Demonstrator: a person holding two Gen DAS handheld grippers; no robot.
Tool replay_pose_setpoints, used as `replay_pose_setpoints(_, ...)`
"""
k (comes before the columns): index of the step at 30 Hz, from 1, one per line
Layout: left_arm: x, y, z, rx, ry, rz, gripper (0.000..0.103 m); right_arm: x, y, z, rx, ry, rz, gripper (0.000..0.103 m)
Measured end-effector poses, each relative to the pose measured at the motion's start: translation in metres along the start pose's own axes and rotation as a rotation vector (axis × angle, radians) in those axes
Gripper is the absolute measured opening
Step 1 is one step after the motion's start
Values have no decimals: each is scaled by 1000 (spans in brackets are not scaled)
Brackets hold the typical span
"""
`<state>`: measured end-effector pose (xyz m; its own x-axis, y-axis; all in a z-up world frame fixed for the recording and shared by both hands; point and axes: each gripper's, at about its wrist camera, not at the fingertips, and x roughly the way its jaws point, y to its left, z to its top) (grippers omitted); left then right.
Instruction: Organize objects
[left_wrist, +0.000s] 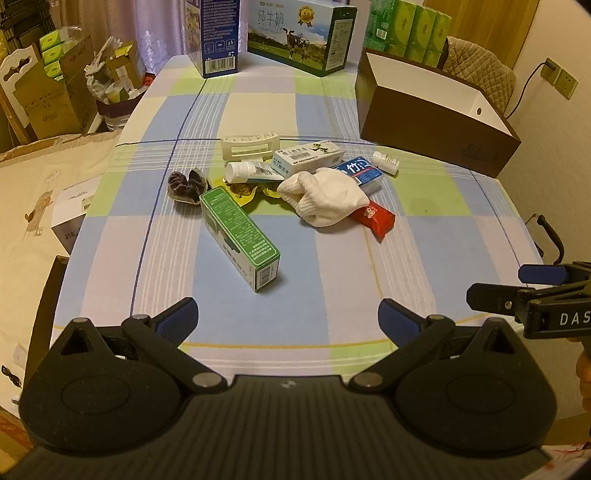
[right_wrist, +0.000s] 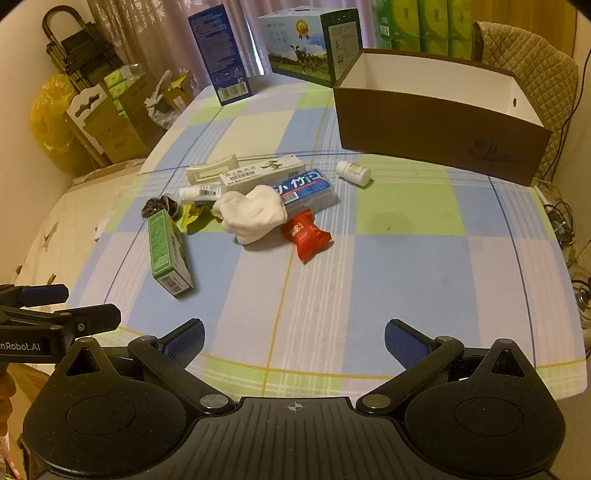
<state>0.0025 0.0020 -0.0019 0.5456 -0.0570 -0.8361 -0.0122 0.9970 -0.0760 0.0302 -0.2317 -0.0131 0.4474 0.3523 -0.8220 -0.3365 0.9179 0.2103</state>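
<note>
Beyond both spread claws (left_wrist: 288, 317) (right_wrist: 293, 341), clutter (left_wrist: 321, 197) beside brown box (right_wrist: 436, 122).

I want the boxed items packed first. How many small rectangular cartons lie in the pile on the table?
3: a green carton nearest the grippers, a white carton at the back, and a blue carton partly under the white sock. More may be hidden.
</note>
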Motion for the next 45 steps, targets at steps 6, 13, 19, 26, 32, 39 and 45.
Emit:
replay_pose_setpoints(6,0,-2,2,0,-1,1,102,-2,-2,1,-2,-8,5,101)
replay_pose_setpoints(13,1,-5,6,-8,-4,6,102,-1,-2,4,-11,-8,12,101)
replay_pose_setpoints(19,2,-5,7,-13,-9,9,102,-1,-3,7,-18,-9,18,101)
replay_pose_setpoints(26,2,-5,8,-18,-12,9,102,-1,-4,10,-24,-8,23,101)
replay_pose_setpoints(32,3,-3,10,-30,-10,12,102,2,-3,14,-33,-4,29,101)
replay_pose_setpoints(39,7,-2,13,-38,-7,18,102,6,-3,19,-43,6,38,101)
replay_pose_setpoints(45,11,0,19,-44,-2,20,103,11,-4,27,-53,12,41,101)
